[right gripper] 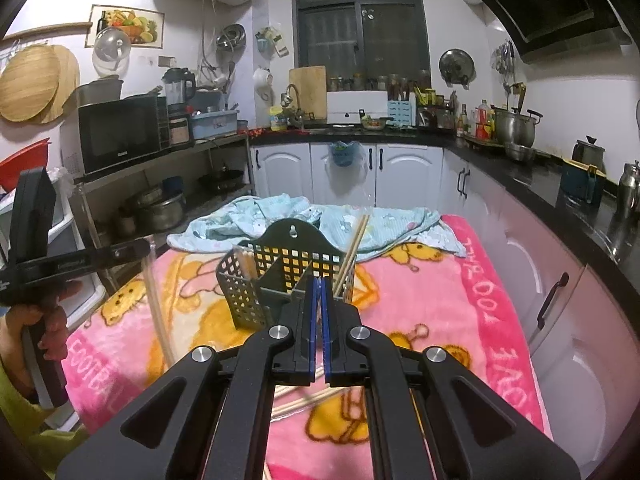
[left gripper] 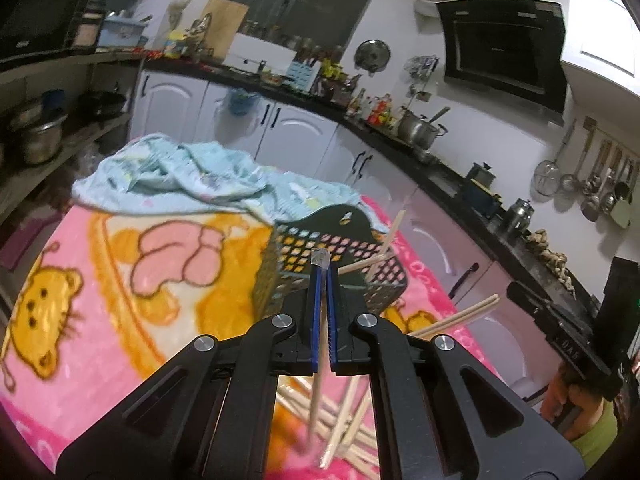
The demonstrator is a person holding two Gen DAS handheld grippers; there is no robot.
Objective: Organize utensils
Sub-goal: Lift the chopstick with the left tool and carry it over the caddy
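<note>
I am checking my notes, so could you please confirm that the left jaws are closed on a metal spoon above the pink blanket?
Not quite. The left gripper has its jaws closed on a wooden chopstick, not a metal spoon, above the pink blanket. The left wrist view shows the stick hanging down below the jaws.

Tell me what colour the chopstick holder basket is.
Dark green perforated plastic basket, clearest in the right wrist view.

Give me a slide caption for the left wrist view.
Left gripper shut on a chopstick before the utensil basket.
</note>
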